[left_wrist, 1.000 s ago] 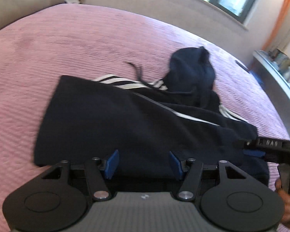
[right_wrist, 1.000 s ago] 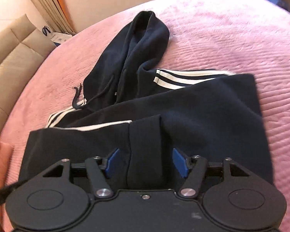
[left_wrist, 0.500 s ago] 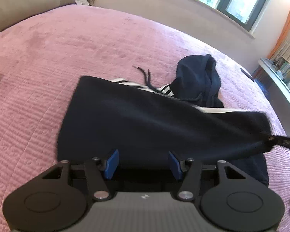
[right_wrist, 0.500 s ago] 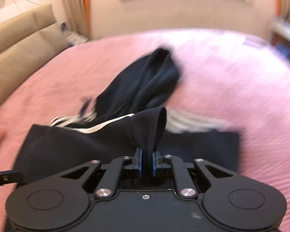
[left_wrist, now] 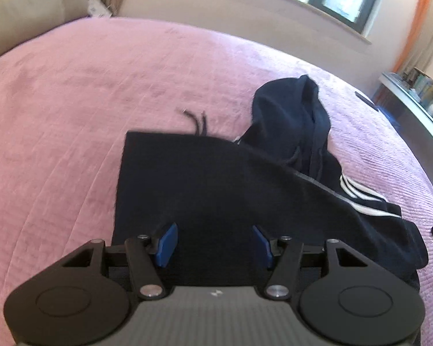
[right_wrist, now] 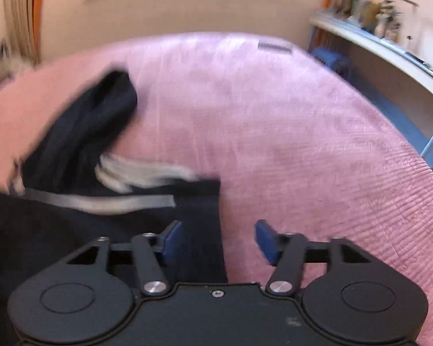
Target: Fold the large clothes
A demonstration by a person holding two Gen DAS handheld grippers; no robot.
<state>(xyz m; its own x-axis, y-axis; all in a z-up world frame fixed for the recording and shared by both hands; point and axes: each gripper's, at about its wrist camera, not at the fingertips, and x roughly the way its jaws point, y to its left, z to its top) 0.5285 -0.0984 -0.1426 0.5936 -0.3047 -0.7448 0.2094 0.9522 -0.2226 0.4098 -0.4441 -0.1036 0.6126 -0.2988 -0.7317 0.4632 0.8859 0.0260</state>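
Note:
A navy hoodie [left_wrist: 216, 190] with white sleeve stripes [left_wrist: 358, 196] lies on the pink bed [left_wrist: 72, 115], its body folded into a dark panel and the hood [left_wrist: 297, 115] bunched at the far right. My left gripper [left_wrist: 215, 243] is open, its jaws over the panel's near edge. In the right wrist view the hoodie [right_wrist: 72, 150] lies at the left, blurred. My right gripper [right_wrist: 218, 240] is open, with the garment's right edge between its jaws, not pinched.
A window and sill run along the far wall [left_wrist: 274, 8]. A shelf with small items [right_wrist: 384, 37] and a blue stool [right_wrist: 332, 57] stand right of the bed. A beige sofa [left_wrist: 23, 8] is at the far left.
My right gripper pinched a fold of the hoodie, lifted it, then let go and opened. It has swung right. The folded panel now lies further up over the garment.

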